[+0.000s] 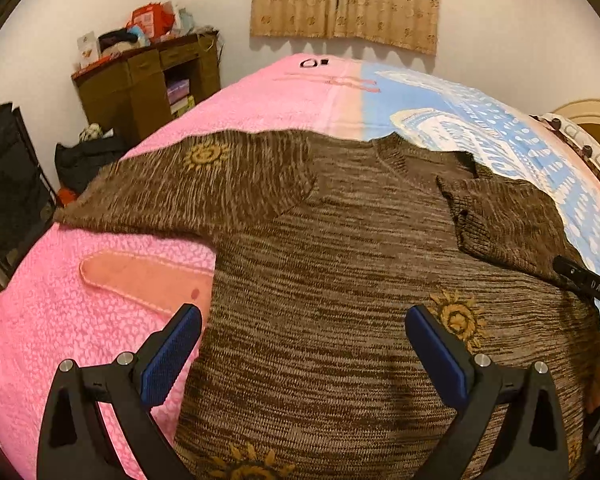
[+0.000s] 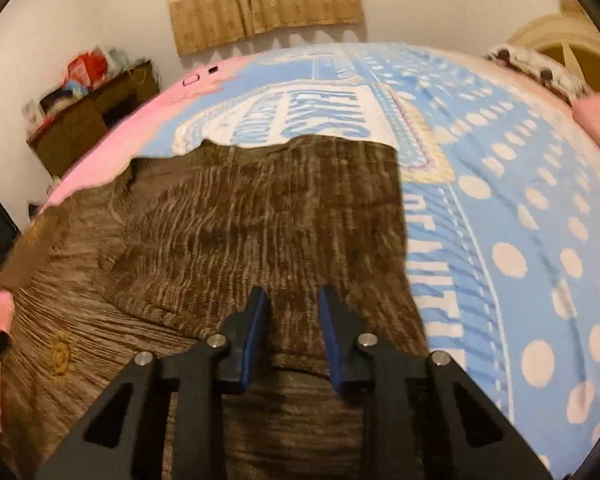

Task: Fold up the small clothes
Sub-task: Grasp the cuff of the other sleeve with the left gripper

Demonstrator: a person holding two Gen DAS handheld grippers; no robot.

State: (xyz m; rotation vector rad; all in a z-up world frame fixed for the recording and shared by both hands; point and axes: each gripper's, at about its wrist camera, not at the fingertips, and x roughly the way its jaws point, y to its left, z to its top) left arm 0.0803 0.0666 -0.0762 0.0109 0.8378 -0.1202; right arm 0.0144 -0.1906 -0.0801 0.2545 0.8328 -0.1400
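Note:
A brown knitted sweater [image 1: 320, 264] with yellow sun motifs lies flat on the bed. Its left sleeve [image 1: 188, 188] stretches out sideways over the pink blanket. Its right sleeve [image 1: 504, 220] is folded in over the body. My left gripper [image 1: 304, 340] is wide open and empty above the sweater's lower body. My right gripper [image 2: 294, 320] has its jaws partly open, a narrow gap between them, hovering over the folded right sleeve [image 2: 268, 216]; nothing is pinched. The right gripper's black body also shows at the right edge of the left wrist view [image 1: 580, 280].
The bed carries a pink blanket [image 1: 80, 320] on the left and a blue dotted one [image 2: 520, 220] on the right. A brown cabinet [image 1: 148, 88] with clutter stands by the far wall, dark bags [image 1: 12, 184] beside it. Curtains [image 1: 344, 0] hang behind. A headboard [image 1: 592, 116] is at right.

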